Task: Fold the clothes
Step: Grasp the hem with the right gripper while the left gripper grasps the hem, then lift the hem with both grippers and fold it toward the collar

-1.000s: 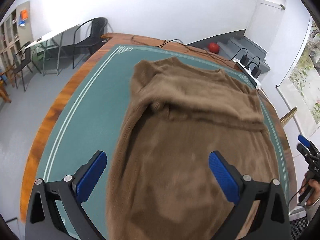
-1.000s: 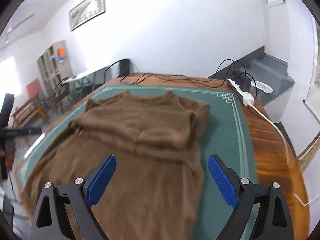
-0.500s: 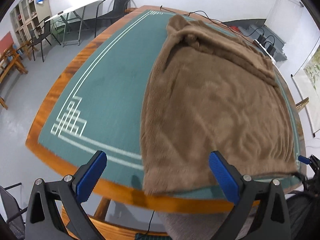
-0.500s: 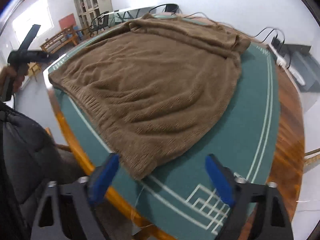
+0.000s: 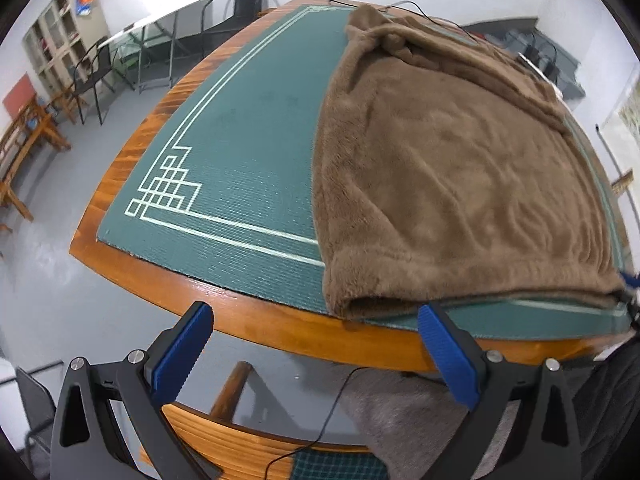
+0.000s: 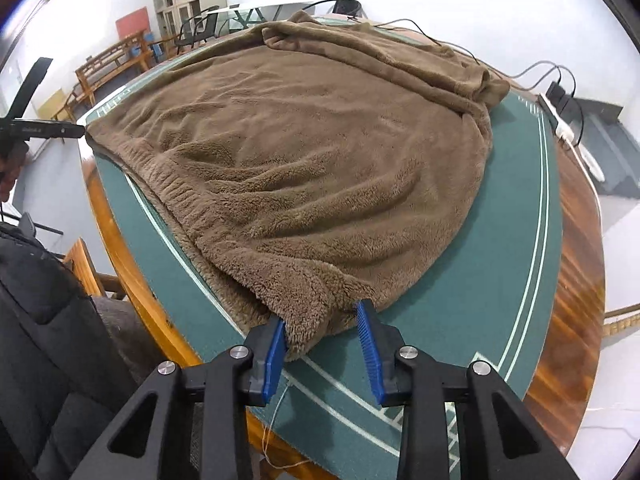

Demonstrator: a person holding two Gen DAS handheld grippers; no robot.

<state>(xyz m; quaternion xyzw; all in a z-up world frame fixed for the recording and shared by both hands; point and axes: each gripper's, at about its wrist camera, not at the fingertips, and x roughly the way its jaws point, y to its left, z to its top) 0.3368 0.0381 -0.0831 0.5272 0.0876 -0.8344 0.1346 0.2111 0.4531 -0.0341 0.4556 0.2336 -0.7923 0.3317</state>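
Observation:
A brown fleece sweater lies flat on the green mat, hem toward me and sleeves folded across the far part. My left gripper hangs open over the table's near wooden edge. The hem's left corner lies just beyond its fingertips, nearer the right finger, untouched. In the right wrist view my right gripper points down at the sweater's right hem corner. Its jaws are closing with that corner between the blue pads. The fabric fills the gap only at the tips.
A white power strip with plugs and cables sits on the far right rim of the wooden table. A wooden chair stands under the near edge. A person's dark jacket fills the lower left. Chairs and shelves line the far wall.
Both grippers have pulled back from above the sweater's middle and sunk to its near hem. The right jaws have narrowed from wide open to around the right hem corner.

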